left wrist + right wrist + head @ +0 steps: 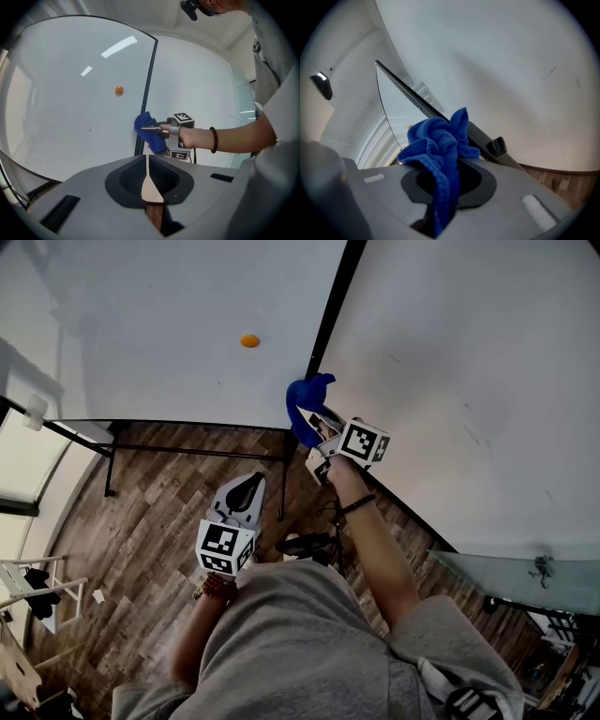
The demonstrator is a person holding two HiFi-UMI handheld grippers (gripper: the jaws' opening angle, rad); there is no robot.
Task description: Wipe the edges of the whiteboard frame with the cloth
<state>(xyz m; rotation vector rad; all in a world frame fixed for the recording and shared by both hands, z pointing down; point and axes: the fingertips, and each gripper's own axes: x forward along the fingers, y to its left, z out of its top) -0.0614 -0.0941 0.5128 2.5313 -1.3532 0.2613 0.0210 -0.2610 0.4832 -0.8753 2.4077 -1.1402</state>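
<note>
Blue cloth (307, 407) sits bunched in the right gripper (319, 432), whose jaws are clamped on it. The cloth is held up against the lower stretch of the dark whiteboard frame (335, 301), between two white panels. The left gripper (247, 488) hangs lower, away from the board, over the wood floor (150, 512). Its jaws are pressed together on nothing. A small orange disc (249, 340) sticks to the left panel.

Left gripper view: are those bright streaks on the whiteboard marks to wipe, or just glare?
Left gripper view: the streaks on the whiteboard look like ceiling-light glare, and the wide lens bows the frame. Right gripper view: the blue cloth is sharp, with no glare.
</note>
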